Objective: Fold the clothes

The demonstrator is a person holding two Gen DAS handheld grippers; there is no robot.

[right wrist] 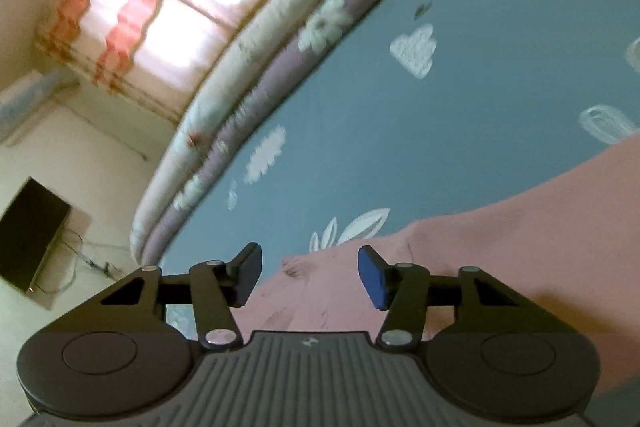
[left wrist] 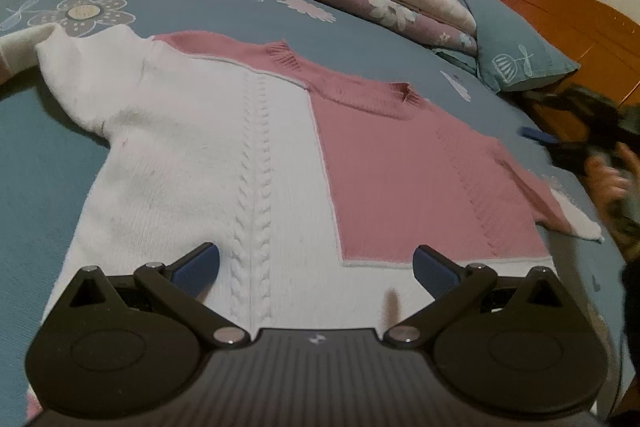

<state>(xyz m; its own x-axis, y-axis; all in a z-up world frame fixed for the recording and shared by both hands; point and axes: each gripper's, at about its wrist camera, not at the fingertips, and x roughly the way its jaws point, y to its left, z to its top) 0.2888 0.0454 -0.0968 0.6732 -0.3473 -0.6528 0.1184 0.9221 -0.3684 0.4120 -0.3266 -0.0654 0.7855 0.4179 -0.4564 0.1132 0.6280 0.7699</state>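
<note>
Left wrist view: sweater (left wrist: 248,147) lies lengthwise directly ahead of the left gripper (left wrist: 316,267), jaws spread empty over its hem; right gripper (right wrist: 310,275), half-spread, grasps nothing.

Both views are fisheye, bending straight edges and darkening to black at the corners. Daylight enters through a curtained window (right wrist: 168,7), blown out to white glare in the right wrist view, which is smeared by motion blur throughout (the folded quilt (right wrist: 256,75) most of all). The left wrist view is dimmer and sharper; only the right gripper (left wrist: 576,139) at its edge is blurred. A soft shadow falls on the white sweater (left wrist: 200,155).
</note>
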